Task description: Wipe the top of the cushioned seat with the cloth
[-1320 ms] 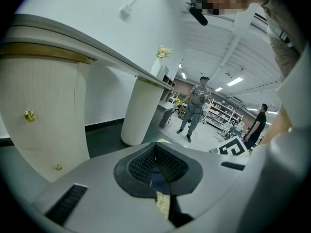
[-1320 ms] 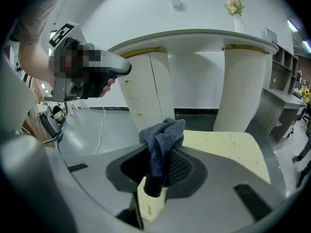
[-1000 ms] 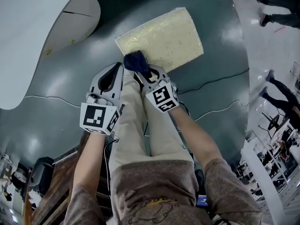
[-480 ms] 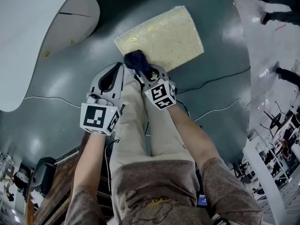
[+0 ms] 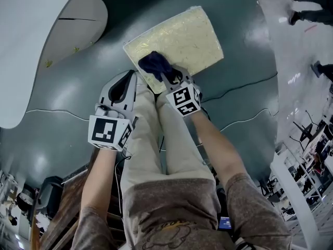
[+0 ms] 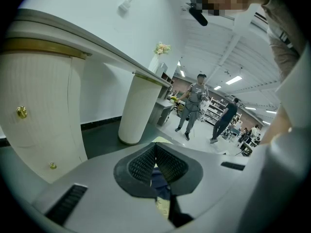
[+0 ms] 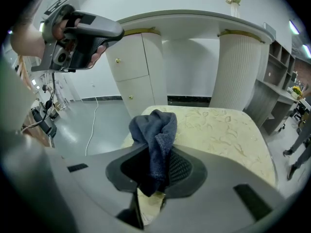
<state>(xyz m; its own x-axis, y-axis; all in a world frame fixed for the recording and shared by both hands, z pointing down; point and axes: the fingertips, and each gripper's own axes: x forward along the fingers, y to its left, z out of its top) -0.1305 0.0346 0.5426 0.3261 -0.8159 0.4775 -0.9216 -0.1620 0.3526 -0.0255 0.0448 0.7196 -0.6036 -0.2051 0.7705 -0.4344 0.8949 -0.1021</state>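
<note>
The cloth (image 7: 154, 130) is clamped in the right gripper (image 7: 155, 171), its bunched end over the near corner of the cushioned seat (image 7: 228, 130) just ahead (wiping seems barely begun). A pressed sweep forward across the rest of the top is called for next. The left gripper (image 6: 155, 161), closed on nothing, is held alongside. A cable (image 5: 239, 90) lies on the floor (image 5: 234, 61) rightward; nothing is seen blocking the seat top.

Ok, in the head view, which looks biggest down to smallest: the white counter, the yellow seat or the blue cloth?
1. white counter, though the picture's edge cuts it off
2. yellow seat
3. cloth
</note>
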